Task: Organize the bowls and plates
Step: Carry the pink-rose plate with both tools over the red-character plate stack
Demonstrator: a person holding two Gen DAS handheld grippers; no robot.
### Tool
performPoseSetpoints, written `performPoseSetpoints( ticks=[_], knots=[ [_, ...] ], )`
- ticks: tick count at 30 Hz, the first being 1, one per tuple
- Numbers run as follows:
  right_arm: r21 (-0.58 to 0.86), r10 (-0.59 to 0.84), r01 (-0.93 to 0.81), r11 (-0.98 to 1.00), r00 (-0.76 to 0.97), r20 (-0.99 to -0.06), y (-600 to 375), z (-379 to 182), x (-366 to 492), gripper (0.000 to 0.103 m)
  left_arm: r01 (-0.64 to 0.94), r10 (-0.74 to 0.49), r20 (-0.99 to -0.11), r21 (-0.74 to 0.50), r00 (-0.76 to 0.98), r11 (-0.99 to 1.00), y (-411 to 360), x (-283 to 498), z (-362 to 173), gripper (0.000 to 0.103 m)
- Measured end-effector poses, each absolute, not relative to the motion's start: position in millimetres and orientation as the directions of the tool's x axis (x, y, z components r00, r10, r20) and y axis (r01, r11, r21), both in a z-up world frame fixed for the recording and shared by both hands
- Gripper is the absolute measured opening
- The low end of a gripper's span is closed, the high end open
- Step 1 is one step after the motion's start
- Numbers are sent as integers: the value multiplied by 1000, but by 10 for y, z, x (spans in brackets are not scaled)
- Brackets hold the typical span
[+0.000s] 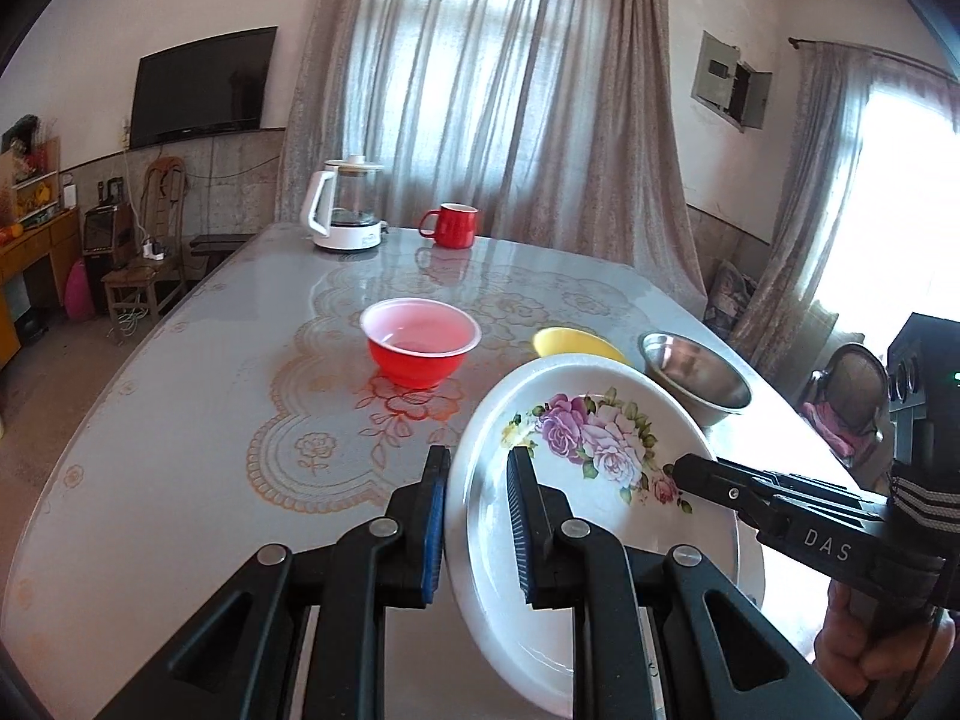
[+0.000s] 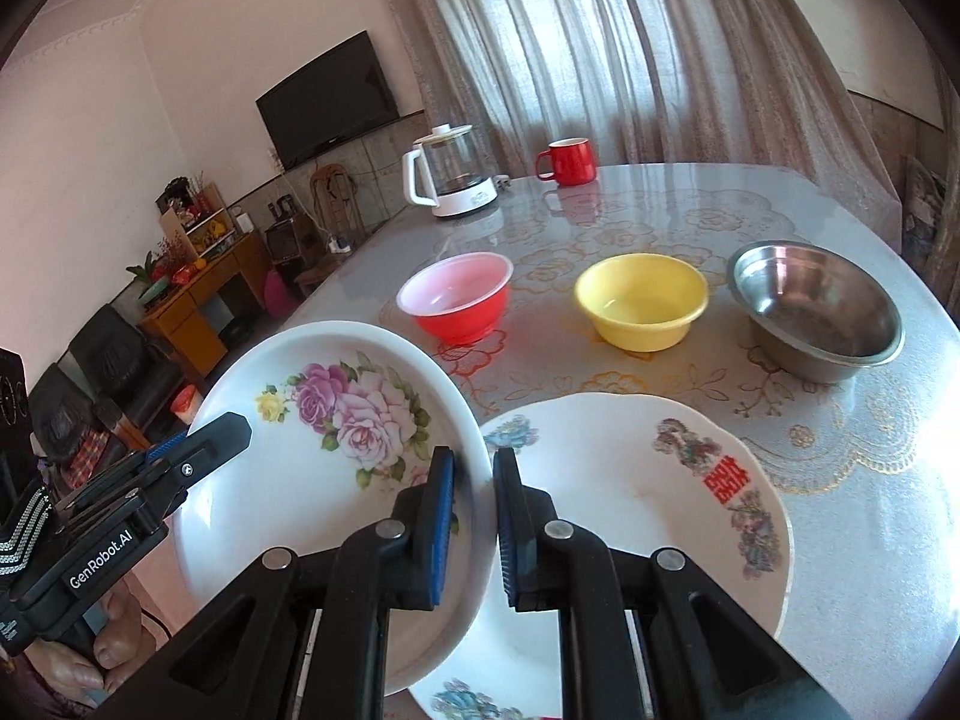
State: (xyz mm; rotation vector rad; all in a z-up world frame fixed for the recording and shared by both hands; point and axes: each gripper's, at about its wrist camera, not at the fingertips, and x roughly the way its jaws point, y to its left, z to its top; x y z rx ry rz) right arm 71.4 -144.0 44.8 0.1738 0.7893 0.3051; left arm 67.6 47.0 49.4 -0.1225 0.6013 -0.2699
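A white plate with purple and pink roses is held tilted above the table between both grippers. My left gripper straddles its left rim, with slight gaps at the pads. My right gripper straddles its right rim, jaws close around it. The right gripper shows in the left wrist view, and the left gripper in the right wrist view. A second white plate with a red character lies flat under the rose plate. A red bowl, a yellow bowl and a steel bowl stand in a row behind.
A glass kettle on a white base and a red mug stand at the table's far end. The table has a glossy lace-pattern cover. Chairs, a cabinet and a wall TV are off to the left.
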Motion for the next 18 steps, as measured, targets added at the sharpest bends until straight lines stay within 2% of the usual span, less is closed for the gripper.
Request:
performPoseSetpoints(
  ticks=[8, 18],
  knots=[
    [252, 236, -75, 965, 675, -699, -1943, 365, 605, 12, 298, -359, -589, -202, 724, 933, -6, 856, 356, 19],
    [229, 165, 24, 973, 619, -768, -2283, 56, 699, 13, 330, -344, -671, -154, 657, 931, -306, 1018, 19, 19]
  ],
)
